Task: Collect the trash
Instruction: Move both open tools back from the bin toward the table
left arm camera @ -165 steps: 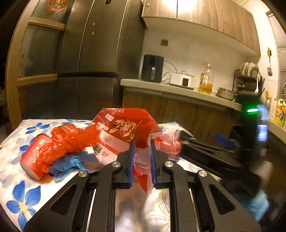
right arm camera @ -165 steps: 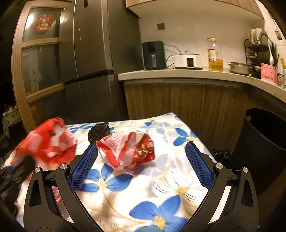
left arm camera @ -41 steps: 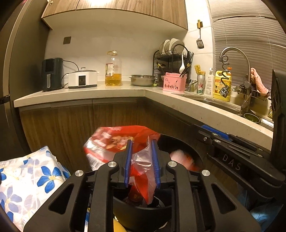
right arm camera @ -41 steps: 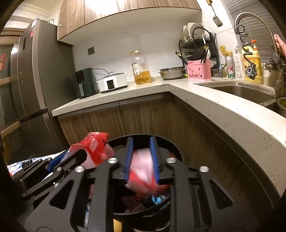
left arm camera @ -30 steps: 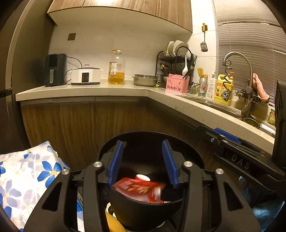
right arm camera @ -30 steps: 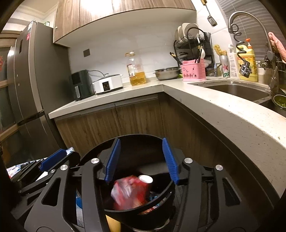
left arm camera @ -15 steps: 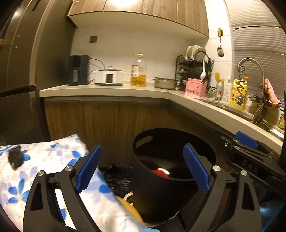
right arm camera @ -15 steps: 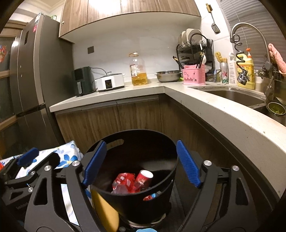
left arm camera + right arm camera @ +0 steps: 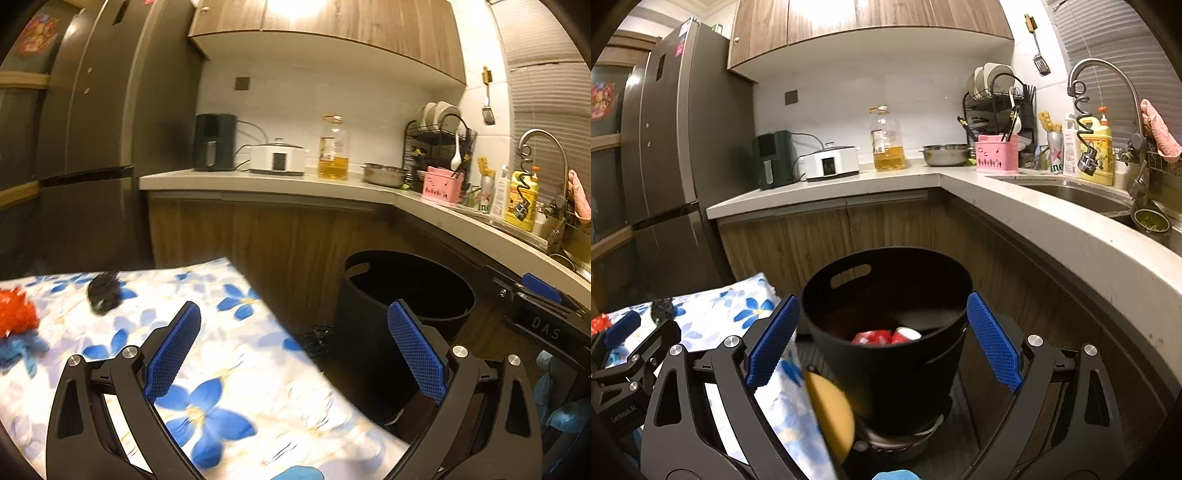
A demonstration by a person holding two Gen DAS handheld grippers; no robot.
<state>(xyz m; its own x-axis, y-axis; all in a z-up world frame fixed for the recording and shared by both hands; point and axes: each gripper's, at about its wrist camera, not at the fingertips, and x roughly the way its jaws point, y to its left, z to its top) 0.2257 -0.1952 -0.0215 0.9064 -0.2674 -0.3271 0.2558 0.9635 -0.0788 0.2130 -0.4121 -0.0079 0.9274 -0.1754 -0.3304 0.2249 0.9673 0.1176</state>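
The black trash bin [image 9: 886,310] stands on the floor by the counter and holds red wrappers [image 9: 871,336] and a red cup [image 9: 907,335]. It also shows in the left wrist view [image 9: 402,295]. My right gripper [image 9: 882,339] is open and empty, just in front of the bin. My left gripper [image 9: 293,347] is open and empty over the edge of the floral table [image 9: 236,373]. On the table's far left lie a red plastic bag [image 9: 16,312], a blue glove [image 9: 18,349] and a black crumpled scrap [image 9: 103,291].
The kitchen counter [image 9: 1052,229] curves around behind and right of the bin, with a sink [image 9: 1082,192]. A fridge [image 9: 92,147] stands behind the table. A yellow round object [image 9: 831,410] lies by the bin's base. The right gripper's body shows at the left view's right edge [image 9: 543,325].
Both grippers let the red wrappers drop into the bin and opened wide. The left gripper has swung left, back over the table; the right has drawn back from the bin.
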